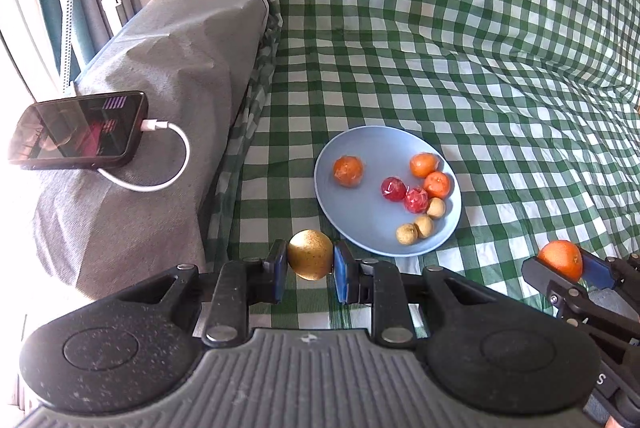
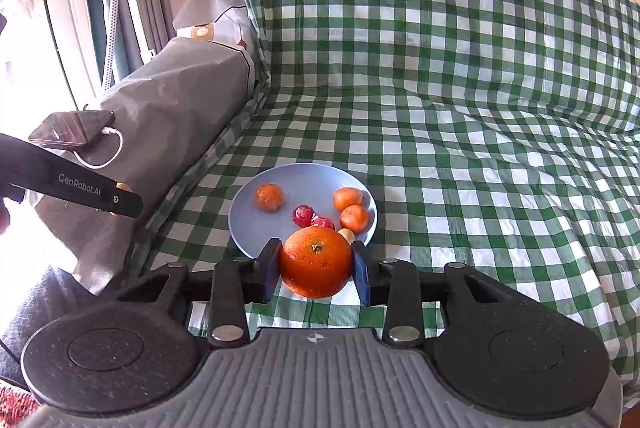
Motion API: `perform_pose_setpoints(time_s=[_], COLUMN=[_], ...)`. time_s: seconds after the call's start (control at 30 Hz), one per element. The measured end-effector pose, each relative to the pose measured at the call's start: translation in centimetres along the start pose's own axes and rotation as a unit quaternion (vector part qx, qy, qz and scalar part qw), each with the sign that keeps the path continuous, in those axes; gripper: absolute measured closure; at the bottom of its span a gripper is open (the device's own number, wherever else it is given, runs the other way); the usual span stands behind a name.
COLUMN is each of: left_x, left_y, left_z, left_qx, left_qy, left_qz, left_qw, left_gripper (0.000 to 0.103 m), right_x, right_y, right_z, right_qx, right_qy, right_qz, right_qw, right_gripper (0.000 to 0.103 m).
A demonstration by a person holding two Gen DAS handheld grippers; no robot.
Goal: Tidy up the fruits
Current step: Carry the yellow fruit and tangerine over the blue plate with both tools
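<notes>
blue plate [image 1: 332, 152] on checked cloth: three tangerines, two red fruits, three longans | left gripper [image 1: 310, 264] clamps golden pear [image 1: 310, 255] | right gripper [image 2: 316, 264] clamps orange [image 2: 316, 262] | both unplaced, near plate

longans [image 2: 347, 235] hidden behind orange [image 2: 316, 262] (mostly)
</notes>
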State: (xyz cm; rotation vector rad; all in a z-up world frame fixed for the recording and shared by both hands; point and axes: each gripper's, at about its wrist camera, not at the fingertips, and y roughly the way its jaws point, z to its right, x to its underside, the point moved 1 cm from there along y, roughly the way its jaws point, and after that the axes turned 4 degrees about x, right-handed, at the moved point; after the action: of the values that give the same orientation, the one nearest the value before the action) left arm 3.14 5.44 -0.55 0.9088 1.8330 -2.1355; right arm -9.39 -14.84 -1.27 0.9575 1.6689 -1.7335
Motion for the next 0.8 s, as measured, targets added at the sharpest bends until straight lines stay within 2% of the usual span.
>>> perform_pose_setpoints(time_s=[0.23, 0.53, 0.8], left_x=[-1.7, -3.5, -5.0], left_y=[3.3, 10.2, 15.1], left_z=[1.0, 2.4, 3.4], left_qx=[-0.007, -0.017, -0.028], left_qy=[0.011, 0.027, 0.053], left_qz=[-0.015, -0.053, -0.065], left_qw=[0.9998, 0.9981, 0.9961], left_gripper=[0.076, 0.076, 0.076], right_x=[-0.8, -0.8, -1.4], right_y=[3.3, 9.8, 14.7], right_z=[0.0, 0.5, 0.3], right_qx=[0.004, -0.004, -0.016], right_qy=[-0.012, -0.018, -0.038], right_qz=[-0.004, -0.044, -0.061], right_qw=[1.0, 0.999, 0.997], right_gripper=[0.064, 0.064, 0.064])
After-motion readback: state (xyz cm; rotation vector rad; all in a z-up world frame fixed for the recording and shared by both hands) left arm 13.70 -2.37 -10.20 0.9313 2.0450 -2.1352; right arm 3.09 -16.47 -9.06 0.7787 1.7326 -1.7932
